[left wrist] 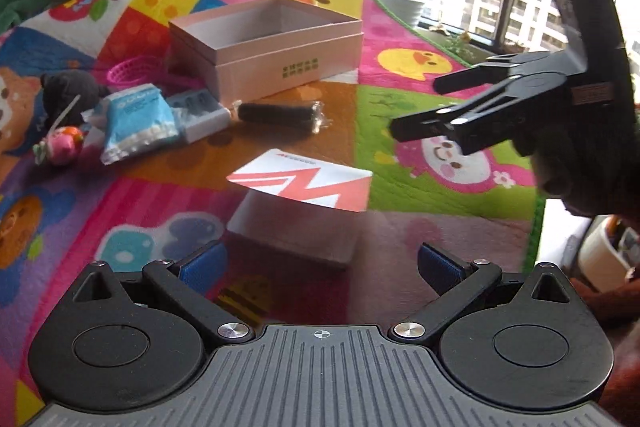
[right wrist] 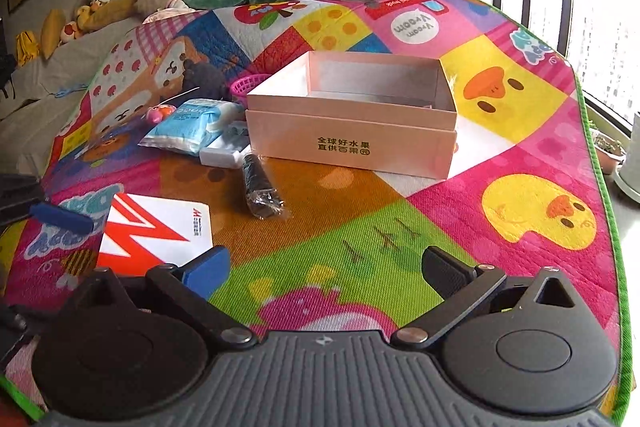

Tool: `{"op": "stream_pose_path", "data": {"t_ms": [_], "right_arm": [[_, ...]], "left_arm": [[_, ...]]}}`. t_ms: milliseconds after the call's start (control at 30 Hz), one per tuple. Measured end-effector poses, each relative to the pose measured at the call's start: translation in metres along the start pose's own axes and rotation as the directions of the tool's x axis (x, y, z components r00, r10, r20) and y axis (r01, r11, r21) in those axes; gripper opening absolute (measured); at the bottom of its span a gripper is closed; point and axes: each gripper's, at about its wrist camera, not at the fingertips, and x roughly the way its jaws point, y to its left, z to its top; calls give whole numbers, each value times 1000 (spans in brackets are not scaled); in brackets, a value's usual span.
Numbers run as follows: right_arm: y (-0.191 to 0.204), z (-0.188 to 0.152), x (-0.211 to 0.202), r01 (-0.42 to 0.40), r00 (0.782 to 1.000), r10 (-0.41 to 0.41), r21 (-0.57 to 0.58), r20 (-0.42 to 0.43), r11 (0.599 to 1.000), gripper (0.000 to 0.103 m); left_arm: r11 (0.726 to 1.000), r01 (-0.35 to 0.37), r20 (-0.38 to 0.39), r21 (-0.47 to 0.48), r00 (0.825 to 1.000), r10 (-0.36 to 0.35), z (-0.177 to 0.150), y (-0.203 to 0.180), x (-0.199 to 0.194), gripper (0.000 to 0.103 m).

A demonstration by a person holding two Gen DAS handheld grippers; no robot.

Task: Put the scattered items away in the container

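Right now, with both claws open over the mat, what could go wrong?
The white and red box is wide and flat, so the open left claw might not span it and could slip off an edge. The right claw hovers close by and might collide over it. The black roll lies before the pink container and could get knocked.

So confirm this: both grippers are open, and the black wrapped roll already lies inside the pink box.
Not quite. The black wrapped roll is not inside the pink box; it lies on the play mat in front of it, as the right wrist view shows. The left gripper and right gripper are indeed open.
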Motion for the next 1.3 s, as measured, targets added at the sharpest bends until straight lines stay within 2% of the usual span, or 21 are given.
{"op": "stream_pose_path", "data": {"t_ms": [67,167,267,433,500,600,700,767,867,1033,1200,1300], "right_arm": [[2,7,15,-12,1000,12,8,-23,1000,102],[5,12,34,-9,998,9,0,-63,1000,102],[7,13,49,-35,993,35,-4,-109,999,102],[14,15,51,-61,992,58,-26,-110,998,102],[14,14,45,-42,996,39,-38,-84,998,102],[-2,13,30,-21,999,22,16,-39,1000,102],[-19,8,22,22,1000,-21,82,-21,996,103],[-29,2,20,46,999,-43,118,-30,992,103],[-39,-9,19,62,997,-55,161,-50,985,103],[-38,-16,16,75,997,-72,154,-28,985,103],[-26,-20,20,121,993,-120,86,-22,989,103],[-25,-19,21,123,992,-121,80,-28,989,103]], "left_arm": [[998,54,-12,-39,998,-54,1,-1,6,103],[994,92,-22,-51,995,-93,3,-7,17,103],[994,109,1,-30,994,-109,7,-14,26,103],[993,113,13,-28,994,-113,10,-16,31,103],[996,91,16,-3,996,-91,10,-16,24,103],[999,2,62,38,998,-4,12,-16,10,103],[993,-98,100,62,991,92,22,-15,9,103],[988,-131,92,77,988,124,31,-15,18,103],[985,-140,57,103,989,135,39,-16,36,103],[980,-146,9,134,989,146,42,-17,59,103],[979,-159,8,125,987,159,42,-13,67,103],[980,-164,20,116,987,162,41,-12,67,103]]}}
